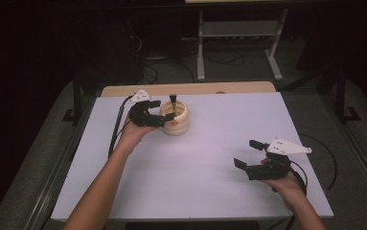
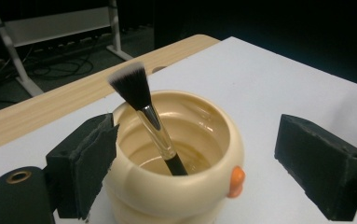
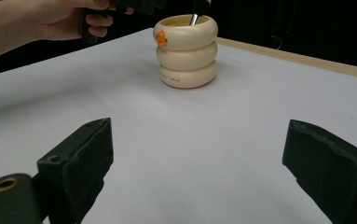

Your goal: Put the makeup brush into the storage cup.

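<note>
A cream ringed cup with a small orange beak stands at the back left of the white table. A makeup brush leans inside it, bristles up. My left gripper sits just left of the cup, open. In the left gripper view its jaws stand on either side of the cup, the left pad close to the rim and the right pad well apart, with the brush free between them. My right gripper rests open near the front right. It faces the distant cup with nothing between its fingers.
A strip of bare wooden tabletop runs along the far edge. Behind it stand a metal frame and cables on the dark floor. Each gripper's cable trails off its own side of the table.
</note>
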